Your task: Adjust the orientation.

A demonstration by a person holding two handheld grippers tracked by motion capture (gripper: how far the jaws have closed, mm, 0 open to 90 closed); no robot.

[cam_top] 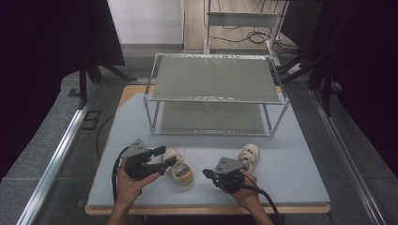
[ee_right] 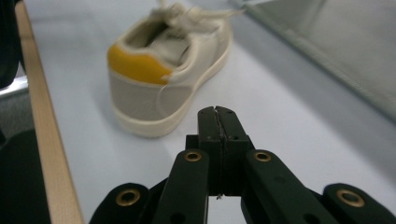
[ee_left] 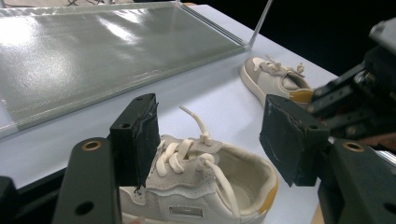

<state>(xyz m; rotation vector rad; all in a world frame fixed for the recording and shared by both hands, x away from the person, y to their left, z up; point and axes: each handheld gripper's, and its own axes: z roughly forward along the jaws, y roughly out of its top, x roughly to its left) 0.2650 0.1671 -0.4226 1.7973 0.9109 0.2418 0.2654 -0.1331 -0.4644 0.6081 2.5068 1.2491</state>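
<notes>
While both forearms enter from the bottom of the high view, two small cream-white lace-up sneakers with mustard-yellow heel patches lie on the pale blue surface (cam_top: 300,183) in front of a two-tier metal-framed shelf rack (cam_top: 213,93). The near sneaker (cam_top: 180,169) sits left of centre, its long axis running diagonally with the yellow heel toward the front edge of the surface and the toe toward the upper left. The far sneaker (cam_top: 248,156) lies to the right, nearer the rack, running from upper right to lower left. The left hand-held gripper (cam_top: 163,157) is held roughly level, pointing right, with its jaws spread at the near sneaker's toe end. The right hand-held gripper (cam_top: 206,173) points left, between the two sneakers, with the hand cupped under its body.

Seen from the left gripper view, the left hand-held gripper (ee_left: 215,135) has its jaws spread wide on either side of the near sneaker (ee_left: 201,186); the left pad lies against the laced side, while the right pad stands clear of the shoe. The far sneaker (ee_left: 275,79) lies beyond, near the rack's lower shelf.

Looking along the right gripper view, the right hand-held gripper (ee_right: 217,116) has its jaws pressed together on nothing, just beside a sneaker (ee_right: 173,65) whose yellow heel faces the camera and whose toe points away.
</notes>
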